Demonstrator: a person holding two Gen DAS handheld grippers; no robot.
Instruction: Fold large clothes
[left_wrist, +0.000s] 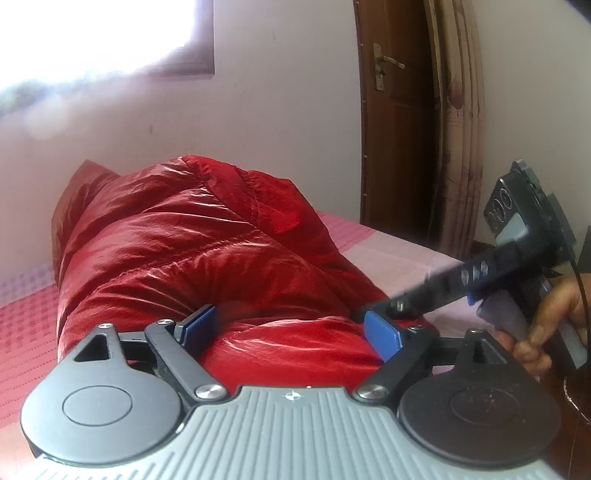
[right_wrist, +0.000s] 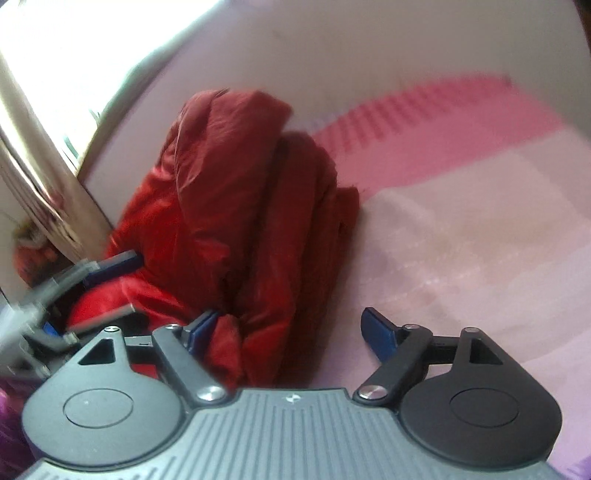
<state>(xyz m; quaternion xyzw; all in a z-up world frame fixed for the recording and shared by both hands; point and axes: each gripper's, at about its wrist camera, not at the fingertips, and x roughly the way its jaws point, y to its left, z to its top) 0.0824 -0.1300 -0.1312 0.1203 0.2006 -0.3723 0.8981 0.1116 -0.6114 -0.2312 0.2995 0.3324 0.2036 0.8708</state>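
Observation:
A shiny red puffer jacket (left_wrist: 177, 243) lies bunched in a thick heap on the pink bed (left_wrist: 26, 332). My left gripper (left_wrist: 291, 332) is open, its blue pads either side of the jacket's near edge, with red fabric between them. My right gripper (right_wrist: 291, 332) is open; its left pad touches a fold of the jacket (right_wrist: 236, 221) and its right pad stands over bare bedspread. The right gripper also shows in the left wrist view (left_wrist: 380, 317), reaching in from the right. The left gripper shows blurred at the left of the right wrist view (right_wrist: 107, 284).
The bed has a pink and pale checked cover (right_wrist: 461, 229) against a white wall (left_wrist: 277, 110). A bright window (left_wrist: 92, 37) is at upper left. A brown door (left_wrist: 395, 129) and patterned curtain (left_wrist: 461, 129) stand to the right.

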